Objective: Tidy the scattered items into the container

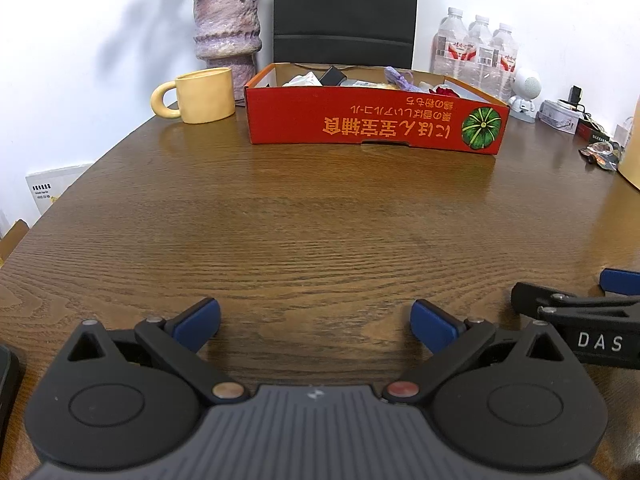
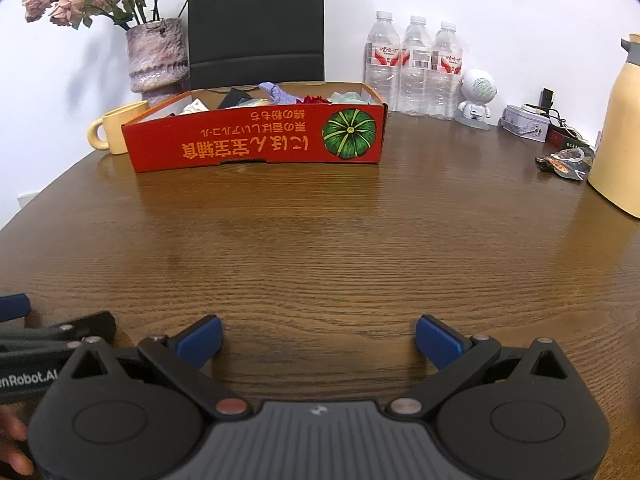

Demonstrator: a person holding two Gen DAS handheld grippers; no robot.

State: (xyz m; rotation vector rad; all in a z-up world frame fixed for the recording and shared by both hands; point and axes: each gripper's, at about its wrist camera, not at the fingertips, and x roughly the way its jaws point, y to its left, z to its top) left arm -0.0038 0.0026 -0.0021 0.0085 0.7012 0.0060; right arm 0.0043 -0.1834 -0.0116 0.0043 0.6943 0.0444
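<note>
Red box (image 1: pixel 372 124) contents half-hidden behind its wall, both tongs (image 1: pixel 316 322) (image 2: pixel 319 340) spread, empty

A wooden table (image 2: pixel 320 240) is carrying everything; a red box (image 2: pixel 256 140) is sitting toward its far side; a yellow mug (image 1: pixel 206 94) and a vase (image 1: pixel 226 26) are standing just left of it; three bottles (image 2: pixel 414 68), a white figurine (image 2: pixel 476 100), a tin (image 2: pixel 524 122), a wrapper (image 2: pixel 566 162) and a cream jug (image 2: pixel 620 132) are lining the right.
</note>
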